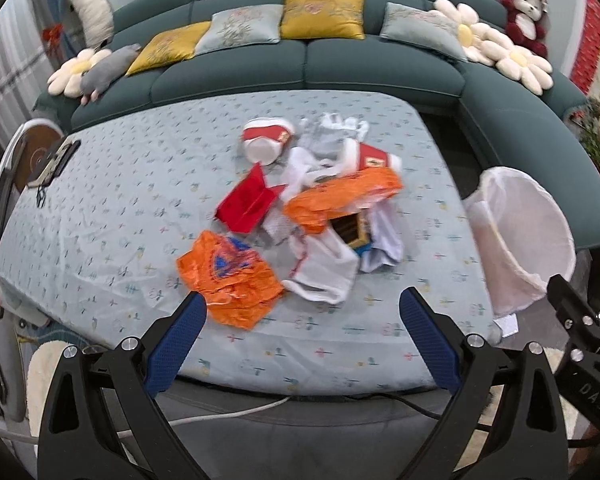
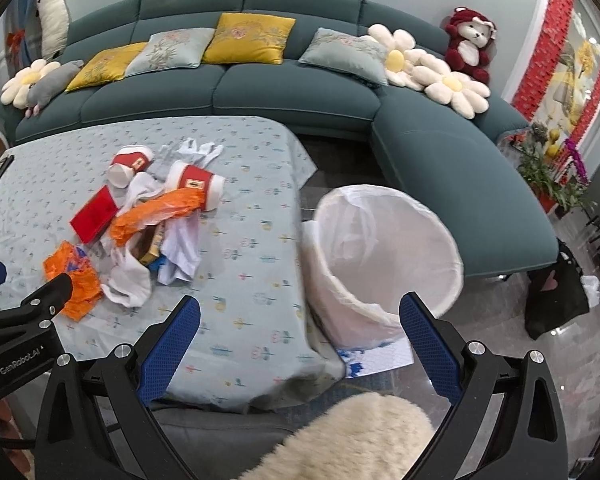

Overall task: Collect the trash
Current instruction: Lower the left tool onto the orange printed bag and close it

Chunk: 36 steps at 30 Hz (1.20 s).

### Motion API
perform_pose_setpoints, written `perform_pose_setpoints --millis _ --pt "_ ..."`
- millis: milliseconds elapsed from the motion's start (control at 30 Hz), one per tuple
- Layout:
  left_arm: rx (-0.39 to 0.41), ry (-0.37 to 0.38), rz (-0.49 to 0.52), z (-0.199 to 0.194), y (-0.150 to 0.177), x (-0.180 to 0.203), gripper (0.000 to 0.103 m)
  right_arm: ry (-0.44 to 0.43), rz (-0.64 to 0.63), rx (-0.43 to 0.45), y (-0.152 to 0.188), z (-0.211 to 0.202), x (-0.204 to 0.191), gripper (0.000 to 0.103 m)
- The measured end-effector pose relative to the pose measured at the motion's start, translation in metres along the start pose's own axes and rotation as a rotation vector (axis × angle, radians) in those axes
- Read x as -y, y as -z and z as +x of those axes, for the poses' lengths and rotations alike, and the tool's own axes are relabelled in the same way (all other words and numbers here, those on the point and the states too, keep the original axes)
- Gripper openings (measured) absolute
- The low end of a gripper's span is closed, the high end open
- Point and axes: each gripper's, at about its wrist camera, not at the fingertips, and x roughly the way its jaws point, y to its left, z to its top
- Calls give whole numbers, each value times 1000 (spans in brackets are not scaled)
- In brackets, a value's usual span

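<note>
A pile of trash lies on the table [image 1: 100, 216]: two red-and-white paper cups [image 1: 266, 140] [image 1: 374, 160], a red folded card [image 1: 246, 202], orange plastic bags [image 1: 230, 280] [image 1: 340, 196], white tissues and cloth [image 1: 324, 272]. The pile also shows in the right wrist view [image 2: 140, 216]. A white-lined trash bin [image 2: 384, 256] stands on the floor right of the table; it also shows in the left wrist view [image 1: 520, 236]. My left gripper [image 1: 302, 308] is open and empty, just in front of the pile. My right gripper [image 2: 300, 312] is open and empty, between table corner and bin.
A teal sofa [image 2: 292, 92] with cushions and plush toys curves behind and to the right. A dark flat object [image 1: 56, 160] lies at the table's far left edge. A fluffy cream rug [image 2: 360, 436] and cables are on the floor below. Potted flowers [image 2: 556, 168] stand at the right.
</note>
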Motion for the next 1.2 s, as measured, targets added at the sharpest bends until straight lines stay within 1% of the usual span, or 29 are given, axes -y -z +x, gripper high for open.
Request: perform_pose_setpoints --millis 100,167,300,433,533,600,767,833,933,967,1000,1033,1100,1133,1167,1200 --pt "-11 -11 -30 10 0 -18 93 -27 1 -5 -5 7 -12 95" --pt "-30 -27 -54 21 -1 -33 93 -45 2 -10 -9 14 -21 95" --pt "-97 -15 -116 46 -1 -65 93 -69 4 -33 -15 29 -38 95" --pt "-122 -36 -164 65 -1 -90 93 -102 6 -66 -19 47 -60 95" --pt "-150 -35 -168 80 -1 -101 93 -125 -12 -85 -21 58 -79 94" --pt "-167 -32 -175 91 -2 -106 93 -137 -36 -94 -23 64 -93 90" --pt "-208 -11 -194 119 -2 -113 92 -156 -87 -122 -24 81 -124 88" --pt "-220 2 -191 128 -1 -111 91 -165 -95 -139 -24 88 -131 83" --pt "-238 28 -175 139 -1 -108 80 -175 -99 -172 -23 101 -142 76" --pt "-248 41 -171 141 0 -107 71 -176 -100 -183 -22 105 -145 75" --pt "-256 50 -168 144 1 -107 66 -181 -101 -199 -21 111 -150 71" --pt "-264 60 -165 146 2 -106 64 -185 -101 -209 -20 115 -152 69" --pt "-262 71 -164 148 1 -105 55 -203 -98 -237 -17 124 -158 61" --pt "-260 77 -162 148 1 -104 52 -210 -98 -247 -15 128 -160 59" --pt "-259 85 -159 147 2 -103 44 -215 -101 -257 -14 132 -163 56" --pt "-261 95 -156 146 2 -102 33 -216 -104 -261 -13 135 -165 52"
